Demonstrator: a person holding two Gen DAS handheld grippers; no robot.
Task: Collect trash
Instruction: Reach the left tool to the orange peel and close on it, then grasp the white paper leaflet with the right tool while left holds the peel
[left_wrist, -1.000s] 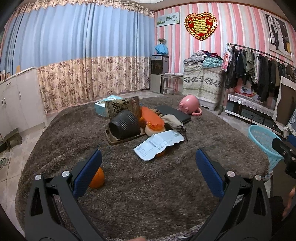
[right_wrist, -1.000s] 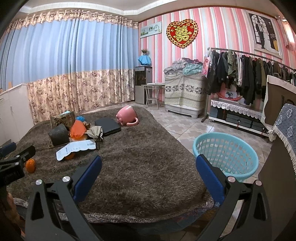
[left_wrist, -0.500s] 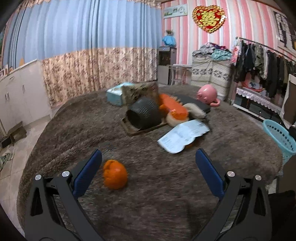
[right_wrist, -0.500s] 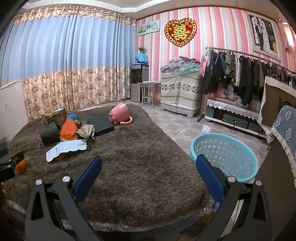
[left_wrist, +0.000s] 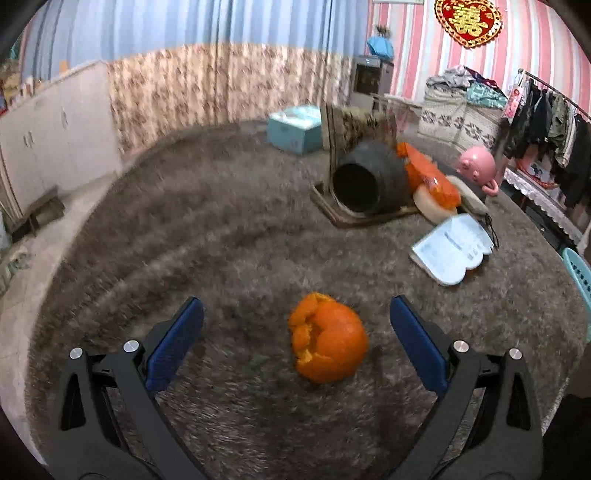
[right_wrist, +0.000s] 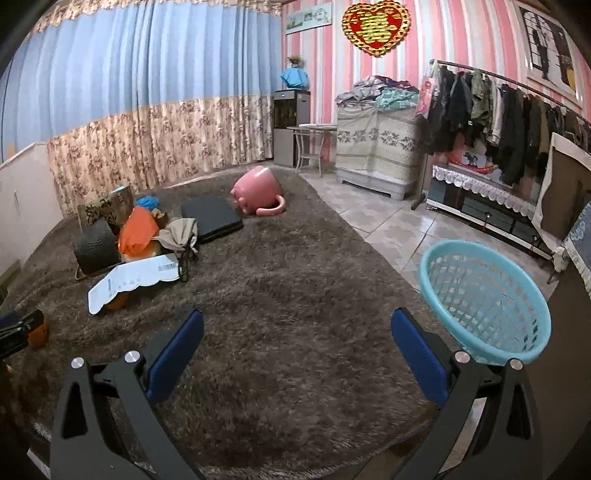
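Note:
An orange peel lies on the brown shaggy cover, between the fingers of my open left gripper, a little right of centre, untouched. A white paper sheet lies further right; it also shows in the right wrist view. An orange plastic bag lies by a tipped black pot. My right gripper is open and empty over the cover, with the light blue basket to its right. The left gripper shows at the far left of the right wrist view.
A pink pig mug, a black flat case, a beige cloth, a patterned box and a teal box sit on the cover. A clothes rack stands at the right; tiled floor lies beyond the cover's edge.
My left gripper has swung left and moved closer, so the orange peel went from outside the left finger to between both fingers. My right gripper has barely shifted.

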